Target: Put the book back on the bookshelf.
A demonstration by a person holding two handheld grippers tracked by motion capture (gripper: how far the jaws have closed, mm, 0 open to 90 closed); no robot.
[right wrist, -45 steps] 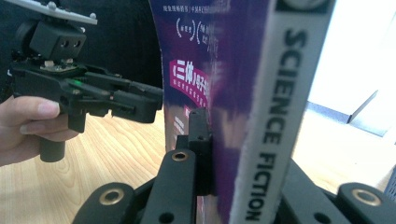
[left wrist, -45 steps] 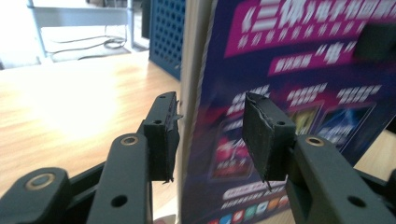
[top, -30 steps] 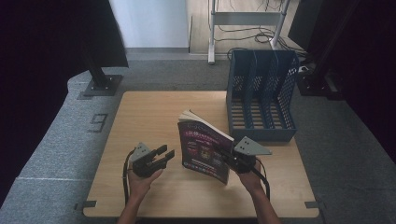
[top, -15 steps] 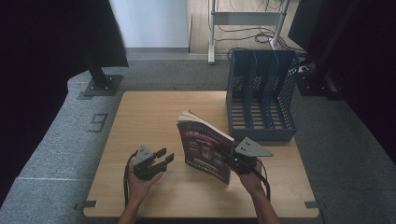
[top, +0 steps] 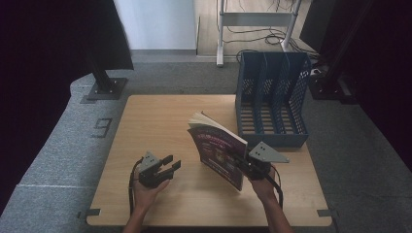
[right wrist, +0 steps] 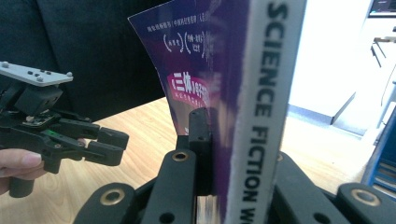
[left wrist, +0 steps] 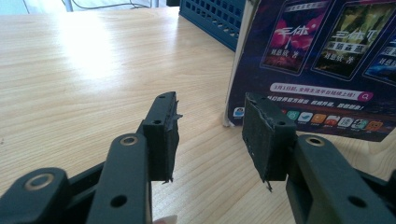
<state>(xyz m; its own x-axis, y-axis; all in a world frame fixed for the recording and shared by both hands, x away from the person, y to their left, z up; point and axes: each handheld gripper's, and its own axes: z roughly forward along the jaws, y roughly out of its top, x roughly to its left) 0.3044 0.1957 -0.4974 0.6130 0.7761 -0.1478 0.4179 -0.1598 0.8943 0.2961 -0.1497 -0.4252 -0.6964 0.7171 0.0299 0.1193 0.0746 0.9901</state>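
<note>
I am gripping the book (top: 218, 150) in my right tool (top: 243, 162), with the jaws closed on it near its spine, as the right gripper view shows: one black jaw is pressing against the purple cover and the other is sitting behind the white spine with its black lettering. The book is standing upright on the tabletop (top: 160, 116), slightly right of centre, with its bottom edge resting on the wood and its pages fanning a little at the top. My left tool (top: 167, 167) is hovering near the front edge of the tabletop, left of the book and apart from it, with its jaws standing partly open and nothing between them; in the left gripper view they are pointing toward the book's lower corner, where the cover's row of small pictures is facing me. The blue file rack (top: 272, 97) is standing at the far right of the tabletop, just behind the book, with its slots facing up.
</note>
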